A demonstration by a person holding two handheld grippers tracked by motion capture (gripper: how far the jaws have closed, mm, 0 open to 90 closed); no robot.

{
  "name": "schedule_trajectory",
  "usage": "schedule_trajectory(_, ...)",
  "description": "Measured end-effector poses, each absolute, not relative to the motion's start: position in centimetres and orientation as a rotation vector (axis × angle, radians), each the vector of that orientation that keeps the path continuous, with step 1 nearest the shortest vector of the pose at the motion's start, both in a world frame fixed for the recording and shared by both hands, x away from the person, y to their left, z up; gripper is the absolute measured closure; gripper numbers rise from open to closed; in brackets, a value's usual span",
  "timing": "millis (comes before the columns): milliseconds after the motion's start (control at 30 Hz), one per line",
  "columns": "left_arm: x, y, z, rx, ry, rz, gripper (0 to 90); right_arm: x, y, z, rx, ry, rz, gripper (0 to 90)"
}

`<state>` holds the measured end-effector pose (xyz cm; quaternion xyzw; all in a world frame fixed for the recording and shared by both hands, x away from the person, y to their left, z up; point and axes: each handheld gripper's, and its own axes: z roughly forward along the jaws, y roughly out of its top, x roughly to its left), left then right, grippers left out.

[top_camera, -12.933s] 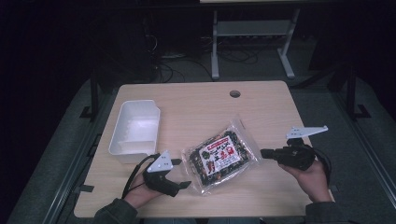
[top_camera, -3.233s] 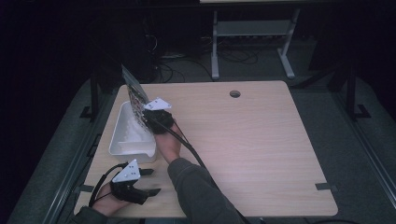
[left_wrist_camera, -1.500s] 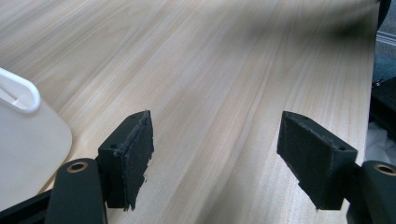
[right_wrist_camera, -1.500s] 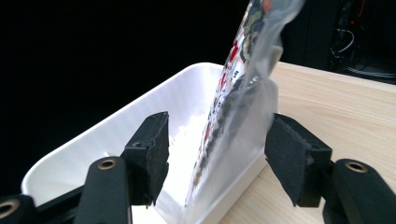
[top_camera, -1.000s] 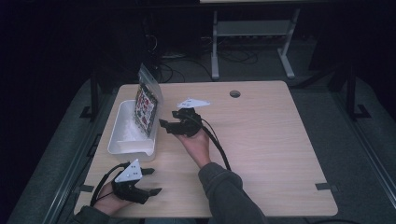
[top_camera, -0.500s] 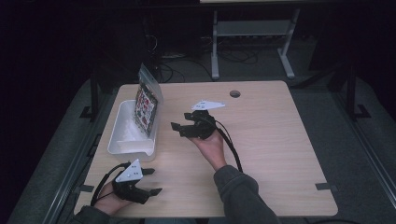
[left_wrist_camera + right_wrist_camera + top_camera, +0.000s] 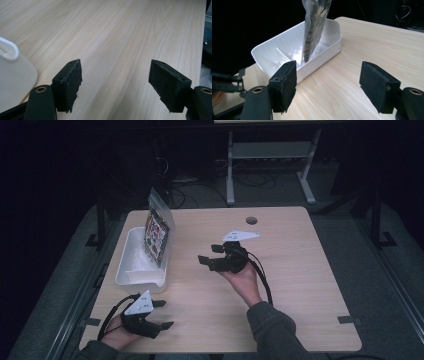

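A clear bag of dark snacks with a red and white label (image 7: 157,231) stands on edge inside the white tray (image 7: 131,276), leaning on the tray's right wall. In the right gripper view the bag (image 7: 314,27) rises from the tray (image 7: 325,53) ahead of the jaws. My right gripper (image 7: 207,255) hovers over the middle of the table, open and holding nothing, apart from the bag; its own view shows the gap (image 7: 328,85) wide. My left gripper (image 7: 165,314) rests at the front left corner, open, with bare wood between its jaws (image 7: 115,82).
The wooden table (image 7: 295,285) has a round cable hole (image 7: 251,220) at its far edge. A tray corner (image 7: 12,72) sits just left of the left jaws. A metal stand (image 7: 270,155) and cables lie on the dark floor beyond.
The bag went from lying on the table into the tray and was let go. Since a second ago my right gripper has drawn back right toward the table's middle; the left stayed put.
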<state>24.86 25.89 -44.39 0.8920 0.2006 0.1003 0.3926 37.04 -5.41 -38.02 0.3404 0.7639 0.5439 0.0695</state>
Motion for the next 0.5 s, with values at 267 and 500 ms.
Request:
schedule_trajectory(267,24.9,25.8,-44.4,2.263,0.514,0.253,25.9,36.2,-8.3,-38.3,1.046,2.303,1.622,28.7)
schedule_trajectory(500,25.0,25.8,-44.5,2.273,0.512,0.244,26.0,35.5,-10.4,-38.7,1.074,2.3,1.615,27.6)
